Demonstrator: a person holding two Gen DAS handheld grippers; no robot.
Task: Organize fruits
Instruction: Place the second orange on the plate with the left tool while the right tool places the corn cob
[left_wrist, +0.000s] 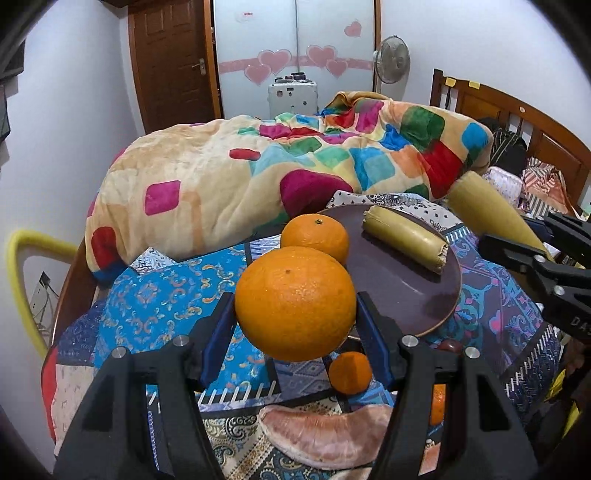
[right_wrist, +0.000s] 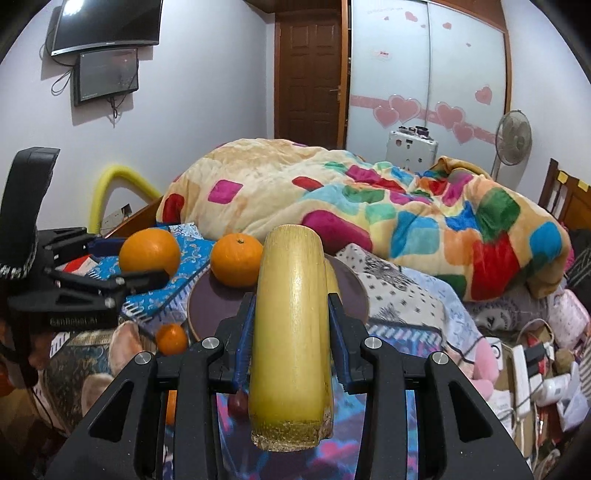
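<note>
Altogether three oranges and two sugarcane pieces: left gripper (left_wrist: 295, 314) clamps large orange (left_wrist: 295, 302); right gripper (right_wrist: 291, 332) clamps sugarcane piece (right_wrist: 290, 339), six o'clock of plate (right_wrist: 199, 306).

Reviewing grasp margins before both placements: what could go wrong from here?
1. The large orange is pinched at its widest curve by the left gripper; it could slip and fall on the small orange below.
2. The plate already holds an orange and a cane piece; the right gripper carrying another cane piece may crowd it.
</note>
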